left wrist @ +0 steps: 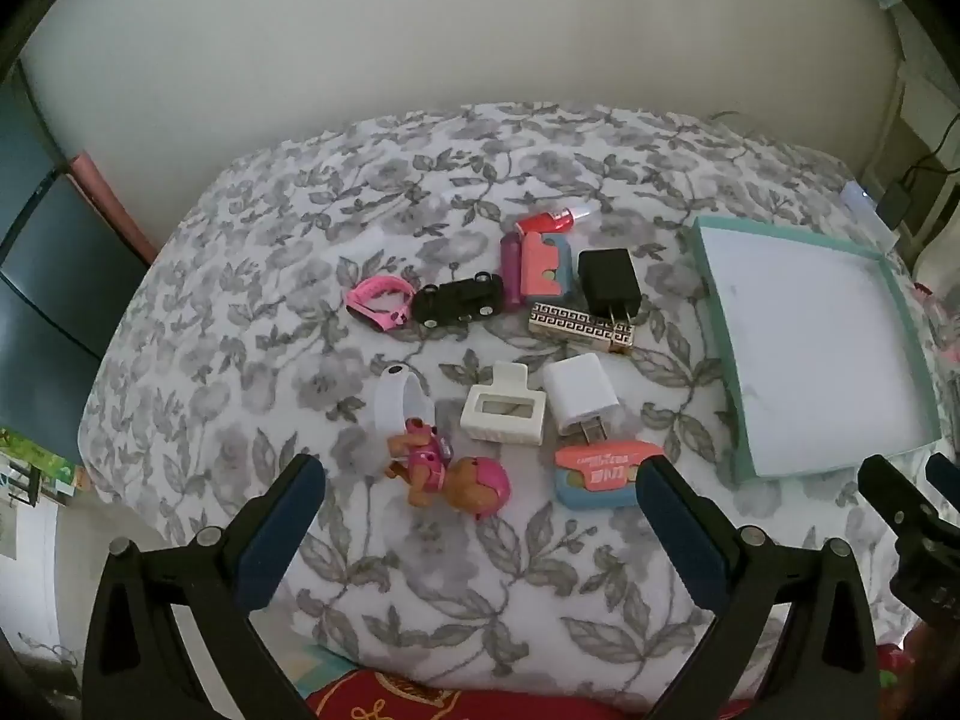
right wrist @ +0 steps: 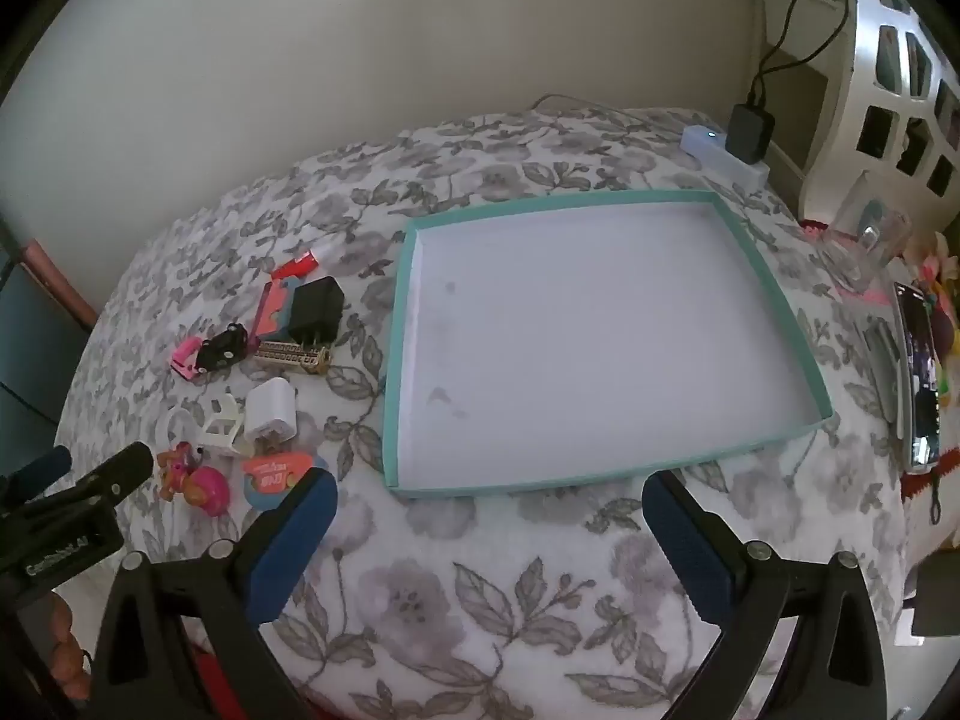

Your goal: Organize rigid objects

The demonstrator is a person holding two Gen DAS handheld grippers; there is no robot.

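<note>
Here, both grippers hover with fingers spread wide, holding nothing: the left gripper (left wrist: 480,480) above the toy dog (left wrist: 447,471), the right gripper (right wrist: 489,501) at the near edge of the teal tray (right wrist: 774,294). The chargers, white (left wrist: 579,399) and black (left wrist: 607,282), toy car (left wrist: 459,300) and other small things lie on the floral tabletop (left wrist: 510,588), left of the tray.

- The left gripper (left wrist: 480,501) fills the bottom of the left wrist view, its jaws spread wide with nothing between them.
- Its blue-padded fingers (left wrist: 282,516) angle up from the lower left and lower right corners.
- The right gripper (right wrist: 489,519) sits likewise at the bottom of the right wrist view, jaws wide apart and holding nothing.
- Each gripper shows at the other view's lower edge.
</note>
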